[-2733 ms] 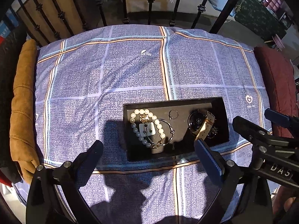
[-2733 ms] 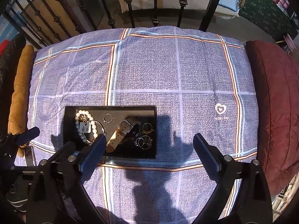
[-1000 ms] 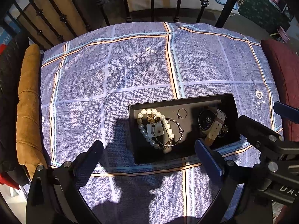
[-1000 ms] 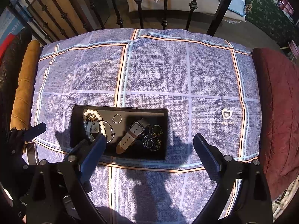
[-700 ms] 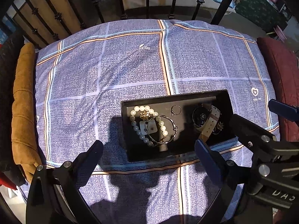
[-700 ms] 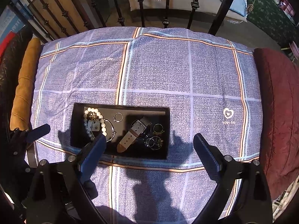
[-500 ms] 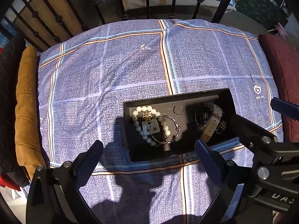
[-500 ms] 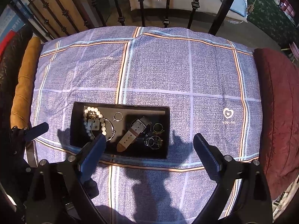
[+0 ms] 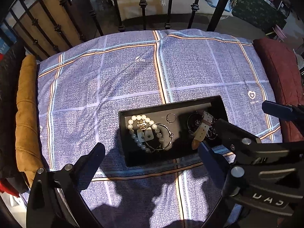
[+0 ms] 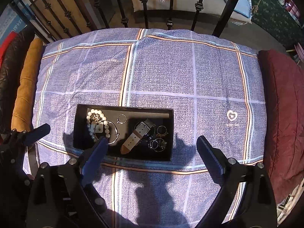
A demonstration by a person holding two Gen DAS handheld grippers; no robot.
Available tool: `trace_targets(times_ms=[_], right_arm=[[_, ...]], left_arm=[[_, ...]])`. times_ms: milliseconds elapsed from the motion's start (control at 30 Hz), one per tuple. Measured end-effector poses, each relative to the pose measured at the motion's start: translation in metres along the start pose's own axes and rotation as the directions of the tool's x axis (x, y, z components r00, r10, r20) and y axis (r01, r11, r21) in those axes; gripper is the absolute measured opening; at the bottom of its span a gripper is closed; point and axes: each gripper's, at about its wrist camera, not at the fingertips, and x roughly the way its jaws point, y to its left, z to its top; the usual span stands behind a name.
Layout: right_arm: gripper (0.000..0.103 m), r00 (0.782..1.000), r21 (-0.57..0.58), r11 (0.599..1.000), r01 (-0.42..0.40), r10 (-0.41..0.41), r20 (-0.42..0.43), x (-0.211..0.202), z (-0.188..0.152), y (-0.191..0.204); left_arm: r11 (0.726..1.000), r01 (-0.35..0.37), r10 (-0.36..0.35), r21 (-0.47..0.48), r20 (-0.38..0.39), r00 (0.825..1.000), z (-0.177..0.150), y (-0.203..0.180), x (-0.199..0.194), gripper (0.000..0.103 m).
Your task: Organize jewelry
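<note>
I see the shallow black rectangular tray [image 10: 172, 133] lying flat on the blue-grey checked bedcover with orange and pale stripes [image 10: 171, 72], toward its near edge. In the tray's left part sits a bracelet of white and grey pearl-like beads [image 10: 90, 122], with a small gold ornament [image 10: 96, 117] inside its loop and a pale square card [image 10: 96, 128] under it. A thin silver bangle [image 10: 113, 133] overlaps the beads on their right side. Just beyond it a small silver ring [image 10: 121, 118] lies alone on the tray floor. Right of the middle there is a wristwatch with a tan and grey leather strap [image 10: 133, 139], its strap pointing toward me, and beside it a cluster of thin metal rings [image 10: 159, 139] in the tray's right end.

My left tongs [image 9: 151, 154] hang above the bedcover over the tray's near edge, spread wide and holding nothing. My right tongs [image 10: 152, 148] hang over the tray's near right part, likewise spread wide and empty; in the left wrist view one of their black fingers [image 9: 233, 134] crosses in front of the tray's right end.

A mustard-brown cushion [image 10: 24, 87] lies along the bedcover's left edge and a dark red cushion [image 10: 283, 114] along its right. Black iron bars [image 10: 144, 5] stand beyond the far edge.
</note>
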Motion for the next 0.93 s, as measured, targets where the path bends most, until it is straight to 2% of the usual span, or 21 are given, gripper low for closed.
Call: trace_targets(times_ms=[600, 733, 833, 933], right_arm=[[0.093, 1.0, -0.008, 1.0, -0.005, 0.005, -0.006, 0.002, 0.001, 0.001], [0.093, 1.0, -0.011, 1.0, -0.01, 0.01, -0.008, 0.003, 0.0, 0.003], [0.093, 1.0, -0.014, 1.0, -0.011, 0.01, -0.01, 0.004, 0.0, 0.005], [0.093, 1.0, -0.011, 1.0, -0.011, 0.011, -0.009, 0.004, 0.0, 0.004]], left_arm=[[0.998, -0.057, 0.057, -0.023, -0.013, 0.998, 0.0, 0.011, 0.005, 0.096], [0.999, -0.047, 0.047, -0.022, -0.03, 0.998, 0.0, 0.01, 0.007, 0.096], [0.997, -0.05, 0.046, -0.067, -0.058, 0.997, -0.001, 0.014, 0.01, 0.096], [0.997, -0.045, 0.042, -0.058, -0.06, 0.997, -0.002, 0.014, 0.011, 0.096]])
